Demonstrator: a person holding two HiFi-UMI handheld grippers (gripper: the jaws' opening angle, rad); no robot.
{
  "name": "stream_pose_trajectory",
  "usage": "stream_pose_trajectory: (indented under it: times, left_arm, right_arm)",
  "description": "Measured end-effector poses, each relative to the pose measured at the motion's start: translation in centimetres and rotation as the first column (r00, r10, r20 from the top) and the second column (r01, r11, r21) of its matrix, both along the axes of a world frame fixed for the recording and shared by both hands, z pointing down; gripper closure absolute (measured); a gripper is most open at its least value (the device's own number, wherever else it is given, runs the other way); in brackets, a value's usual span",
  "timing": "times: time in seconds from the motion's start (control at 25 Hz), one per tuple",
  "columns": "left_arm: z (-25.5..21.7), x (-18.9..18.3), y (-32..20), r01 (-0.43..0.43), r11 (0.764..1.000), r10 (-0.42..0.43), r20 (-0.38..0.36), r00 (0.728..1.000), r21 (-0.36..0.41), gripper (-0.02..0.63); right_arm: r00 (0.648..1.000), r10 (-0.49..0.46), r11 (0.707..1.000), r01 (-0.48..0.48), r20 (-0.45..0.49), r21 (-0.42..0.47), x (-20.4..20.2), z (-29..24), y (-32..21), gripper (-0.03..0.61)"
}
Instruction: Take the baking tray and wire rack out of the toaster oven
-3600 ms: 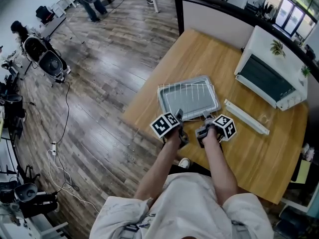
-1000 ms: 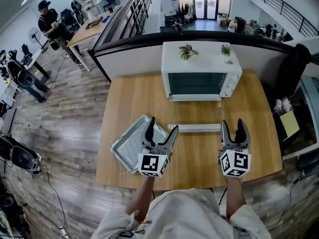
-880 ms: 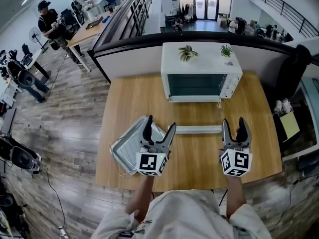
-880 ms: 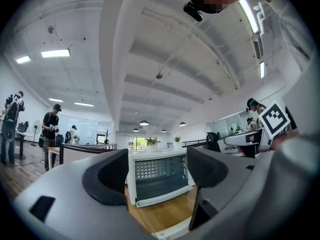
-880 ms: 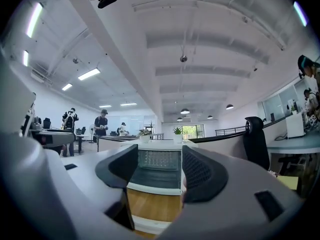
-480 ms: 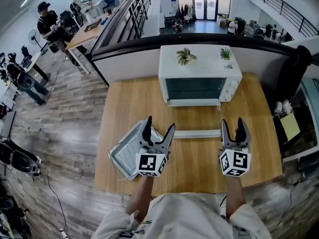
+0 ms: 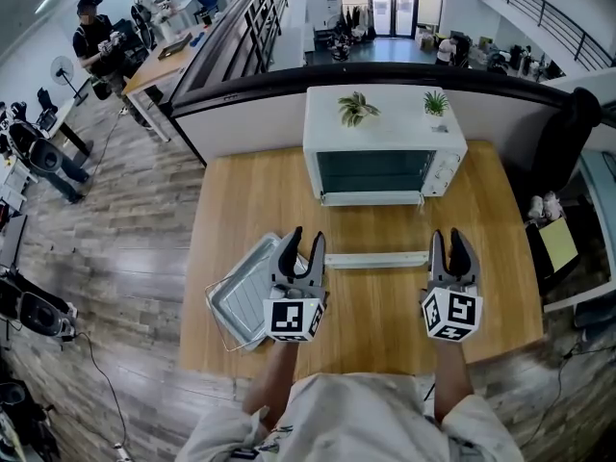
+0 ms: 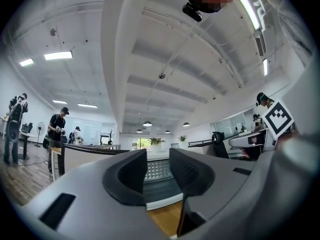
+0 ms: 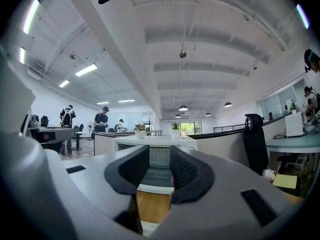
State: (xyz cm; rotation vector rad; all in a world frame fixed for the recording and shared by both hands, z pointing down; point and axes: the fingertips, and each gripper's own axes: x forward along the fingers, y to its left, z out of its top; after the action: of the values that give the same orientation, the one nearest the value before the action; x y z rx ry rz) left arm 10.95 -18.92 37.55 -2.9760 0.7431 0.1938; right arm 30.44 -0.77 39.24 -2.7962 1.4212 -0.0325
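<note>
**Both claws drawn in, tray and rack out on the table**

Since half a second ago both sets of jaws have been closing. The left claw [image 7: 306, 243] and the right claw [image 7: 449, 243] stood wide then and now show only a slim gap. Nothing sits between their pads, so both are released and empty. They are held side by side, well apart, over the near half of the wooden table [image 7: 380, 311], pointing toward the oven.

The baking tray [image 7: 241, 287] lies flat by the table's left front corner, partly beneath the left claw. The wire rack [image 7: 219, 308] lies with it, thin wires showing past the tray's near edge.

Farther off, a white bar [image 7: 375, 259] runs crosswise. It looks like the handle of the oven's glass door folded down, though the glass is hard to make out. Behind it stands the white toaster oven [image 7: 380, 152], with two small potted plants [image 7: 357, 108] on top.

Beyond the partition [image 7: 245, 123], people [image 7: 91, 32] stand at desks at far left.
</note>
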Motion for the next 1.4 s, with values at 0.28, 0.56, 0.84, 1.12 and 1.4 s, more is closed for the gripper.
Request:
stream_pose_trajectory:
  times: [0.28, 0.56, 0.84, 1.12, 1.4]
  left_arm:
    - [0.6, -0.6, -0.5, 0.003, 1.0, -0.003, 0.016, 1.0, -0.025, 0.6]
    - [0.9, -0.9, -0.5, 0.011, 1.0, -0.01, 0.025, 1.0, -0.027, 0.6]
    - [1.0, -1.1, -0.7, 0.011, 0.999, -0.01, 0.021, 1.0, -0.035, 0.6]
    - [1.2, -1.1, -0.6, 0.008, 0.999, -0.007, 0.018, 1.0, -0.049, 0.6]
    - [1.4, -1.3, -0.6, -0.001, 0.998, 0.002, 0.026, 1.0, -0.068, 0.6]
  right_arm:
    - [0.998, -0.014, 1.0, 0.013, -0.056, -0.012, -0.9, -0.6, -0.8, 0.558]
    - [0.999, -0.031, 0.999, 0.031, -0.038, -0.014, -1.2, -0.3, -1.5, 0.558]
    - [0.999, -0.042, 0.999, 0.042, -0.033, -0.013, -1.3, -0.2, -2.0, 0.558]
    - [0.999, -0.049, 0.998, 0.049, -0.024, -0.027, -1.4, 0.1, -2.3, 0.558]
    - [0.998, -0.058, 0.998, 0.058, -0.013, -0.026, -1.7, -0.2, -2.3, 0.558]
